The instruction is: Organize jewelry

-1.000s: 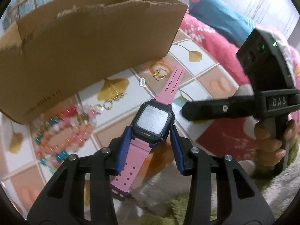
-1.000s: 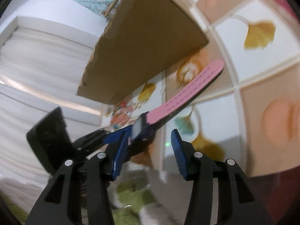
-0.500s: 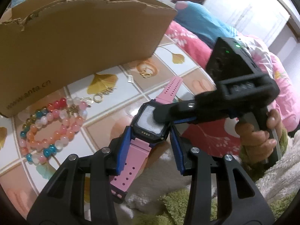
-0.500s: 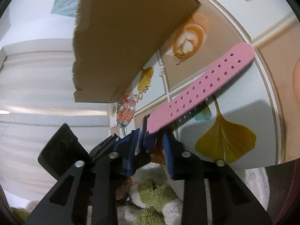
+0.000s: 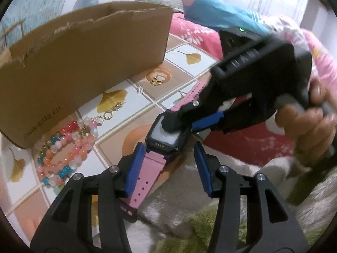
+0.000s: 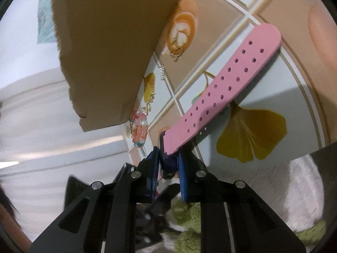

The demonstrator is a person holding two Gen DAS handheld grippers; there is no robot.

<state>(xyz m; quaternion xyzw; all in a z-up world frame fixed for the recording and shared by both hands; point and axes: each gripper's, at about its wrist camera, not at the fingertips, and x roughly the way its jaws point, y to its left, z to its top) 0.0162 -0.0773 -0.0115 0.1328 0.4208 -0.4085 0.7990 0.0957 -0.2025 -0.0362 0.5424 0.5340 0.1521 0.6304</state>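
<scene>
A pink-strapped watch (image 5: 166, 138) with a dark square case hangs over the tiled mat. My left gripper (image 5: 169, 166) is open, its blue pads apart on either side of the lower strap. My right gripper (image 6: 168, 174) is shut on the watch case; the long perforated strap (image 6: 227, 84) sticks out ahead of it. In the left wrist view the right gripper (image 5: 181, 122) comes in from the right, pinching the watch face. A cardboard box (image 5: 80, 61) stands behind. Bead bracelets (image 5: 63, 147) lie beside it.
Gold earrings (image 5: 155, 81), a small silver charm (image 5: 140, 89) and a gold ring with chain (image 5: 109, 113) lie on the ginkgo-print mat (image 5: 185, 57). Pink floral bedding (image 5: 195, 31) is at the back right. A green fluffy rug (image 5: 210, 227) lies below the grippers.
My right gripper moved in and shut on the watch case. My left gripper opened its pads and let go of the watch.
</scene>
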